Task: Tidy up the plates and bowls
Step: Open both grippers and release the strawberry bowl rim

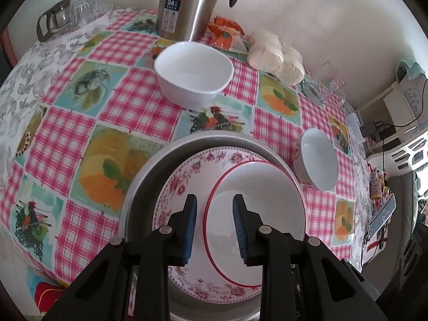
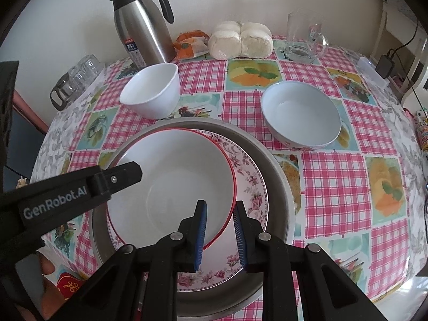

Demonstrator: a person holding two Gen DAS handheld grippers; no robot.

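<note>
While both claws straddle the rim of the red-rimmed bowl (image 2: 171, 187), I read the left gripper (image 1: 214, 208) and right gripper (image 2: 220, 214) as part open, pads either side of the rim on opposite sides, not visibly clamped. That bowl sits on the floral plate (image 2: 251, 184) inside the metal basin (image 2: 278, 187). Glazed ceramic should be stiff, slippery and breakable; its thin rim is the hold. Two bowls, the white bowl (image 2: 152, 91) and the pale bowl (image 2: 301, 112), stand beyond the basin on open tablecloth (image 2: 334, 176).
</note>
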